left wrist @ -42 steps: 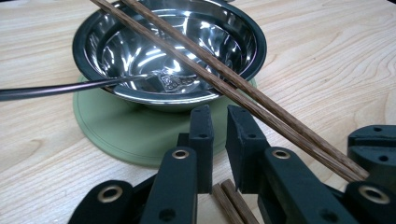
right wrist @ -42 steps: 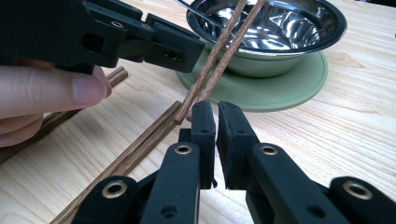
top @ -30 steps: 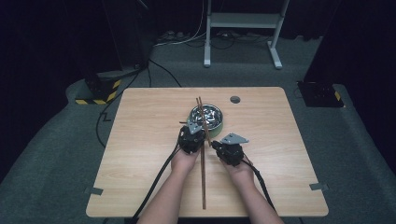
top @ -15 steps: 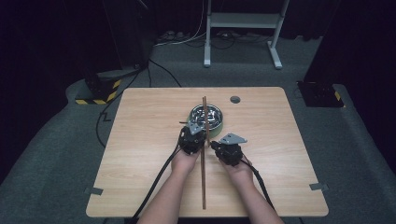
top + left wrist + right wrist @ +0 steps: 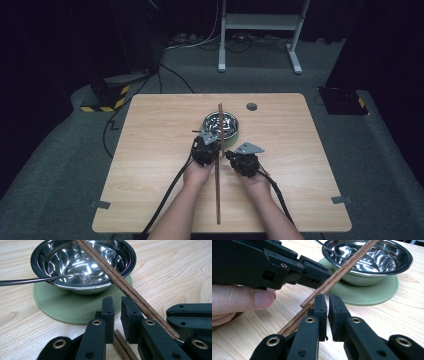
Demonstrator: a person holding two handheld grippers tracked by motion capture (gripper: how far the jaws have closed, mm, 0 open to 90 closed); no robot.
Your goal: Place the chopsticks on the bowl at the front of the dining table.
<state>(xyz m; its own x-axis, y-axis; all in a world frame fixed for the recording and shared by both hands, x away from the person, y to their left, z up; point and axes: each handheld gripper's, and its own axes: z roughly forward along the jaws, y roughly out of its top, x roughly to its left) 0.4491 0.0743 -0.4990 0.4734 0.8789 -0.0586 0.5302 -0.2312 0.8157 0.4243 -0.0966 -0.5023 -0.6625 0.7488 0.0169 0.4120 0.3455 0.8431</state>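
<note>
Chopsticks, two long brown wooden ones (image 5: pixel 218 165), run between your two hands, and both grippers are clenched. Your left gripper (image 5: pixel 117 312) has its jaws nearly together with one stick lying low between them; whether the pads truly pinch it you cannot tell. Your right gripper (image 5: pixel 327 305) is closed at the sticks' crossing, likely to steady them. One stick slants up over the rim of the shiny steel bowl (image 5: pixel 82 263), which sits on a round green mat (image 5: pixel 75 307) just ahead on the pale wooden table (image 5: pixel 150 150), with a metal spoon (image 5: pixel 37 280) resting inside.
</note>
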